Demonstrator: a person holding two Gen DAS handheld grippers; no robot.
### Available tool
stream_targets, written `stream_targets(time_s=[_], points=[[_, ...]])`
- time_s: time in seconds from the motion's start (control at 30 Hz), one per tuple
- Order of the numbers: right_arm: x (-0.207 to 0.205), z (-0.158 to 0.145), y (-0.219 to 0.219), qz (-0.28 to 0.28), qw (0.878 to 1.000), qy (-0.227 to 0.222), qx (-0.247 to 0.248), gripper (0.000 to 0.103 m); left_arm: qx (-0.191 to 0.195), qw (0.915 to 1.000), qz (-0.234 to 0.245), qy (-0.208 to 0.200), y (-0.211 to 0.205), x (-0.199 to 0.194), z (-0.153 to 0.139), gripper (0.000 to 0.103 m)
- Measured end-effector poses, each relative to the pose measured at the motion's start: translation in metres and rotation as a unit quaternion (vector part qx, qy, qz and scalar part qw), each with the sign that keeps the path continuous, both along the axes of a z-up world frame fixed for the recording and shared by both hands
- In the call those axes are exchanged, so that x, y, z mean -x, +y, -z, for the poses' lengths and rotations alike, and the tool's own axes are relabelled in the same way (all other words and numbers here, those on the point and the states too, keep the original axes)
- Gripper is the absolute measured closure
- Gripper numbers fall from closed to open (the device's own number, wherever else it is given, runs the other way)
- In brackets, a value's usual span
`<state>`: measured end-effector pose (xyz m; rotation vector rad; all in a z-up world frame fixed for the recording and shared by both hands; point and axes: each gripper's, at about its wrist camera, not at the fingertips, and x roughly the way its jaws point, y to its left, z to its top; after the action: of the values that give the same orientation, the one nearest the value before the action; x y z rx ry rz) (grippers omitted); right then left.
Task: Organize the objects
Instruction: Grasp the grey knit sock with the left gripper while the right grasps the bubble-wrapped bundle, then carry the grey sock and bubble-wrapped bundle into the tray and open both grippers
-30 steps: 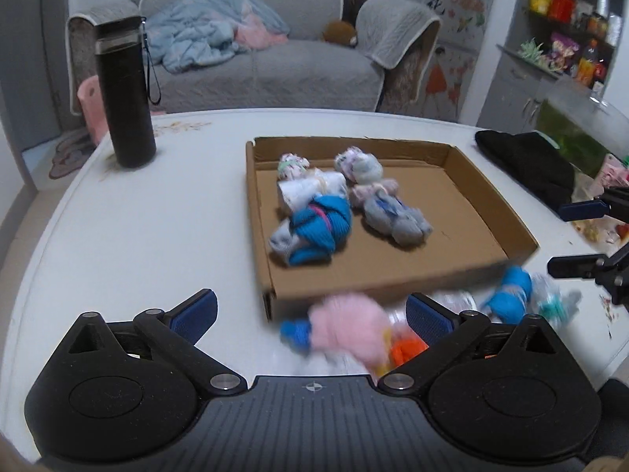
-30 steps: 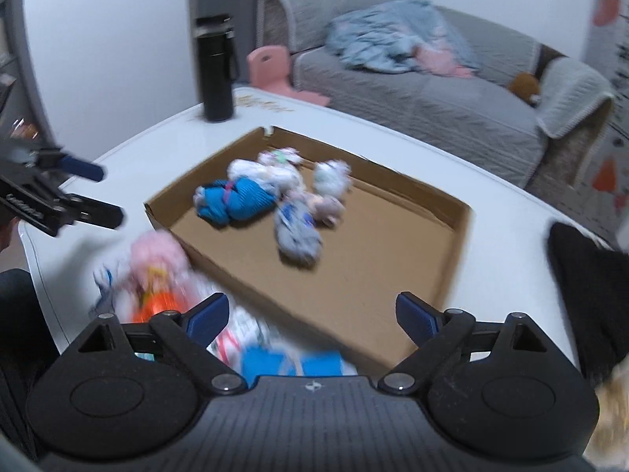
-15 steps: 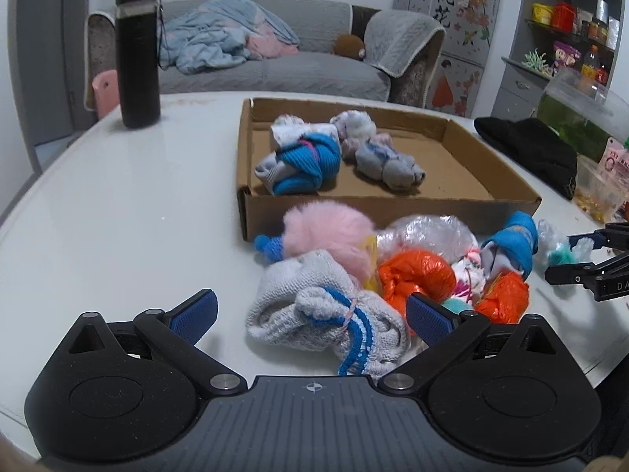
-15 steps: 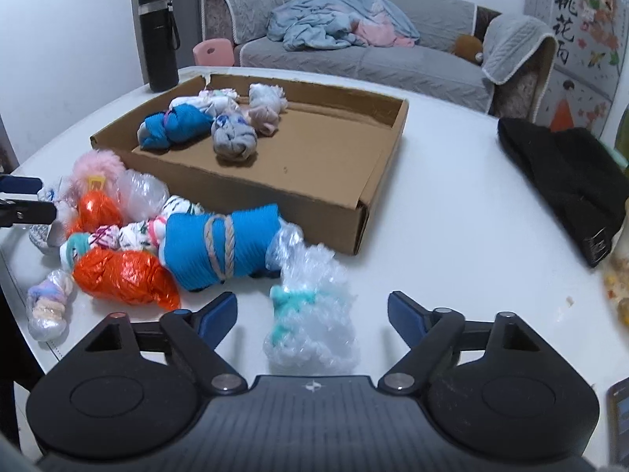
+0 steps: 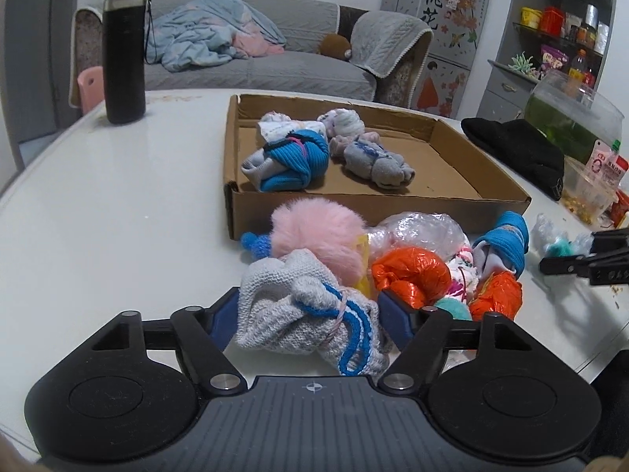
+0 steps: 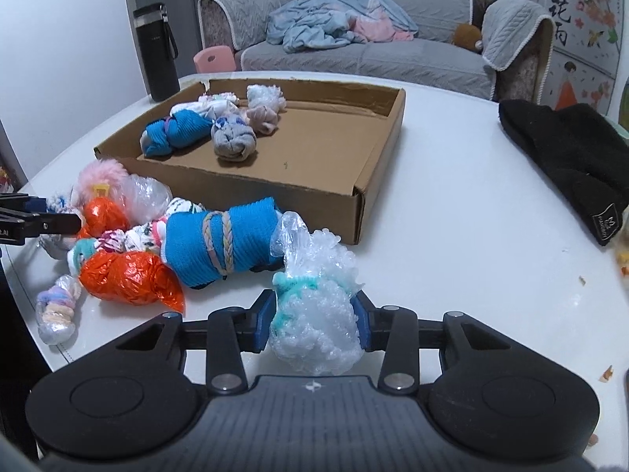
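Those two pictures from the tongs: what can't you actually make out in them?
- Left view: the near side of the grey sock bundle is hidden by the left tongs.
- Right view: what the clear plastic bundle in the right tongs wraps is unclear.
- Right view: the black cloth is cut off by the right edge.

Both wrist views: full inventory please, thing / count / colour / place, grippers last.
cardboard tray: 1, brown, mid-table
sock bundles in tray: about five, blue, grey, pale, left half
bundles outside tray: roughly ten, blue, orange, pink, clear-wrapped, in front of tray
flask: 1, black, far left of table
hat: 1, black, table's right
sofa: 1, grey, behind table
left gripper: black, blue pads, closing around grey knit bundle
right gripper: black, blue pads, has just closed on bubble-wrapped bundle
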<state>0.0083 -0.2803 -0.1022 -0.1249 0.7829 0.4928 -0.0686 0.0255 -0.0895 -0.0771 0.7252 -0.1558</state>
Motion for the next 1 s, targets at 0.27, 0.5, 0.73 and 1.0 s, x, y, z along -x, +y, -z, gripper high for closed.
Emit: stream_targets(time_s=[0.27, 0.5, 0.73, 1.0], points=[[0.002, -0.034, -0.01, -0.004, 1.0, -0.028, -0.005, 0.065, -0.011, 0.9999, -0.001, -0.001, 0.018, 0.007, -0.016, 0.029], [-0.011, -0.064, 0.0, -0.024, 0.998, -0.055, -0.012, 0.065, -0.032, 0.9988, 0.011, -0.037, 0.028, 0.0, -0.062, 0.03], [-0.038, -0.09, 0.039, -0.088, 0.993, -0.081, -0.005, 0.065, -0.048, 0.9964, 0.051, -0.048, 0.022, -0.039, -0.102, 0.03], [-0.072, -0.088, 0.099, -0.166, 0.983, -0.077, 0.013, 0.065, -0.049, 0.9923, 0.113, -0.008, -0.016, -0.108, -0.095, 0.03]])
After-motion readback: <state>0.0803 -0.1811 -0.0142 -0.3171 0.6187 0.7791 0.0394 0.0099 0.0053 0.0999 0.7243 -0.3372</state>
